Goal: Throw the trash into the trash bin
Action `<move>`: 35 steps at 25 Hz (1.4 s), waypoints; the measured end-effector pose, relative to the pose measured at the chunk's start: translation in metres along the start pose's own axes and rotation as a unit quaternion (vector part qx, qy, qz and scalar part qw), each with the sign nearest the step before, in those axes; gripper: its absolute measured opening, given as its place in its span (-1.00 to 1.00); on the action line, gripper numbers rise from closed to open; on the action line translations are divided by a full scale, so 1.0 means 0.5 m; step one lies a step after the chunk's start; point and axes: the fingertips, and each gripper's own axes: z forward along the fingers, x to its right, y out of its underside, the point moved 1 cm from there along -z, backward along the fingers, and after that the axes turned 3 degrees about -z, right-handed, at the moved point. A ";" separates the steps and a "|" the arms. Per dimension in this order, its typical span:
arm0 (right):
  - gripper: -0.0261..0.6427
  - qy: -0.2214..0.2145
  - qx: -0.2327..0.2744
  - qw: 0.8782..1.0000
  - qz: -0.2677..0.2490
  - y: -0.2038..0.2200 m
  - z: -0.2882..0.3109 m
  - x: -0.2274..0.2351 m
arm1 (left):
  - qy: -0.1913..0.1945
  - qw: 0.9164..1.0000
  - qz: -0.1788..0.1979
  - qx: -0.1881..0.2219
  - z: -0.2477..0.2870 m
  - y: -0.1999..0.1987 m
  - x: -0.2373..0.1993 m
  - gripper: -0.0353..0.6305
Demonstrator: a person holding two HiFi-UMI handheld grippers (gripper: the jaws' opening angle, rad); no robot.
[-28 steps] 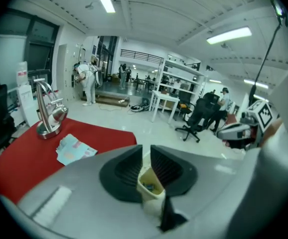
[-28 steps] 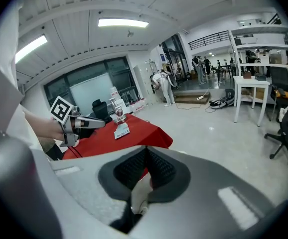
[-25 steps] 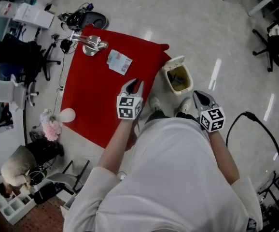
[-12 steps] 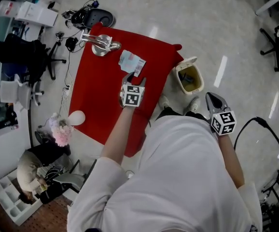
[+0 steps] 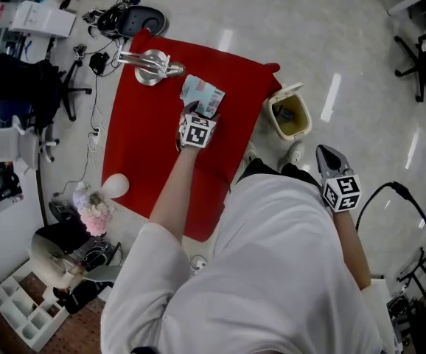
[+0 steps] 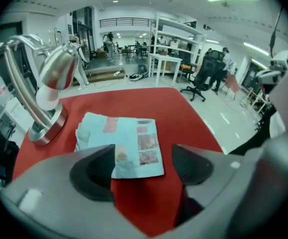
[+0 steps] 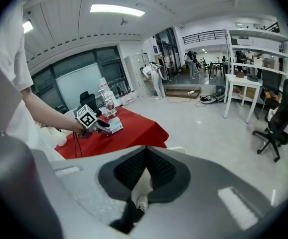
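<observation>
The left gripper [image 6: 141, 166] hovers over the folded pale-blue paper leaflet [image 6: 121, 143] lying on the red tablecloth [image 6: 149, 103]. Its jaws have just been opening and stand apart, with the leaflet's near edge between them (not pinched). The right gripper [image 7: 145, 169], jaws together and empty, hangs near the cream plastic trash bin [image 5: 290, 116].

Around me, the glossy pale floor [image 5: 309, 21] mirrored ceiling strip lights [image 7: 116, 9]. A black office chair [image 7: 278, 121] stood beside a white table [image 7: 243, 78], with tall white shelving [image 6: 179, 34] beyond.
</observation>
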 end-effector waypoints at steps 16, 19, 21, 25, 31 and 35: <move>-0.92 0.007 -0.017 1.000 0.004 0.009 0.020 -0.035 | 0.007 0.999 -0.041 0.016 0.035 0.010 -0.073 -0.05; -0.92 0.008 -0.016 1.000 0.005 0.010 0.018 -0.037 | 0.001 0.999 -0.031 0.015 0.030 0.008 -0.058 -0.22; -0.92 0.011 -0.016 1.000 0.010 0.013 0.012 -0.034 | -0.006 1.000 -0.019 0.012 0.025 0.004 -0.036 -0.38; -0.92 0.016 -0.013 1.000 0.021 0.023 0.003 -0.026 | -0.026 1.000 0.002 0.005 0.040 0.009 -0.006 -0.70; -0.92 0.013 -0.005 1.000 0.021 0.030 -0.003 -0.021 | -0.029 0.999 -0.025 0.021 0.018 0.002 0.014 -0.77; -0.92 0.011 0.003 1.000 0.023 0.036 -0.009 -0.009 | -0.024 0.998 -0.038 0.037 -0.013 -0.006 0.047 -0.81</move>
